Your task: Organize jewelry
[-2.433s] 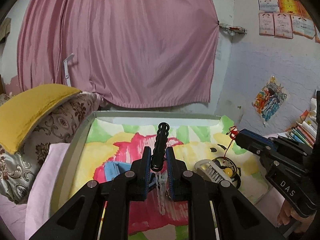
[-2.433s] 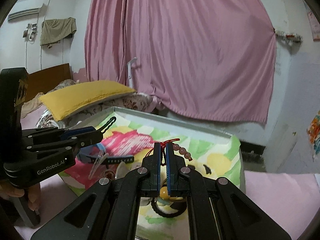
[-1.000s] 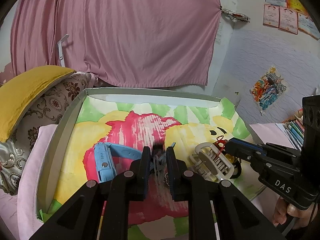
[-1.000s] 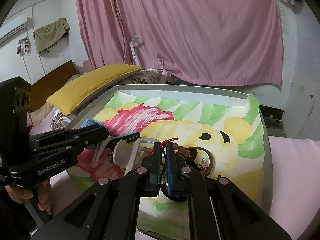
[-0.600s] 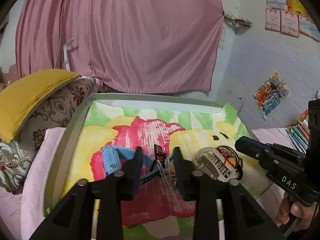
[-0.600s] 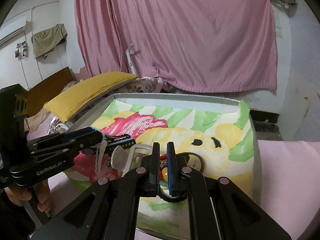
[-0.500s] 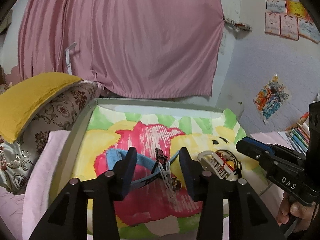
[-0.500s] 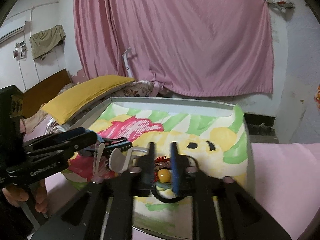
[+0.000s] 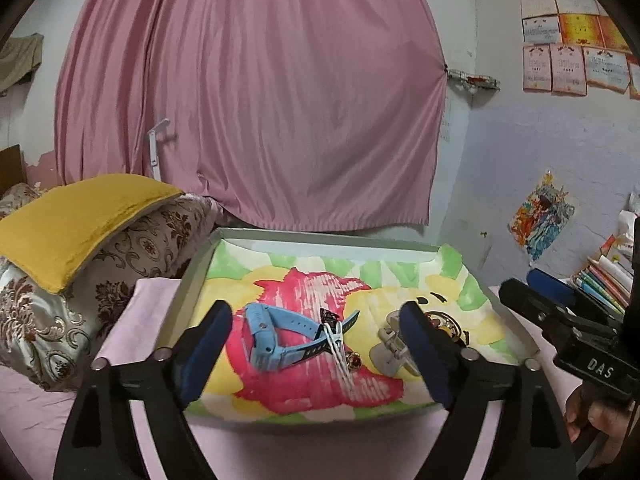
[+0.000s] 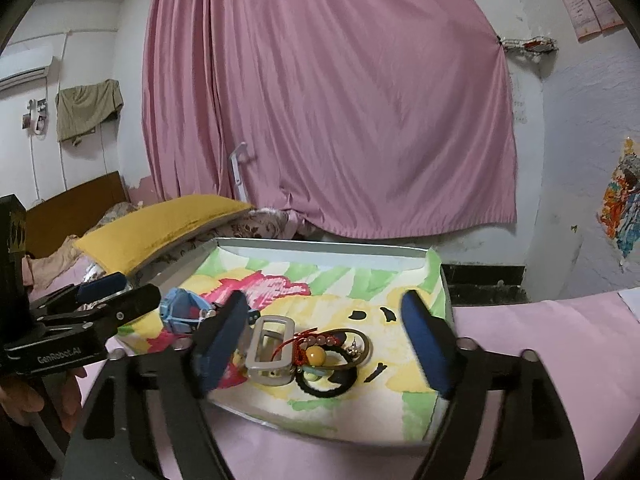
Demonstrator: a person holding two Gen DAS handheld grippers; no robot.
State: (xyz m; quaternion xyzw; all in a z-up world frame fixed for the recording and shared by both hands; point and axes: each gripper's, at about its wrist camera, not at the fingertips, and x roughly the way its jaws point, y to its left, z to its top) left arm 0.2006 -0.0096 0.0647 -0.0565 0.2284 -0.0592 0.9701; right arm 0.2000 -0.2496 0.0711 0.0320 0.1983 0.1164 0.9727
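Observation:
A grey tray [image 9: 320,240] lined with a colourful painted sheet holds the jewelry. In the left wrist view a blue watch [image 9: 268,334] lies mid-tray with a black clip and white pearl strand [image 9: 338,346] across its strap. In the right wrist view a white hair claw [image 10: 269,350], a red-string bead bracelet with a yellow bead [image 10: 314,350], a gold bangle [image 10: 362,344] and a black hair tie [image 10: 326,382] lie together. My left gripper [image 9: 316,348] is open and empty above the tray's near edge. My right gripper [image 10: 324,342] is open and empty above the bracelet pile.
A yellow pillow [image 9: 76,220] on patterned cushions lies left of the tray. A pink sheet [image 10: 540,340] covers the bed around it. A pink curtain [image 9: 248,100] hangs behind. Books [image 9: 600,280] are stacked at the right.
Both grippers opened wide and pulled back from the tray. The left let go of the black clip and pearl strand, the right let go of the bead bracelet; both now lie in the tray.

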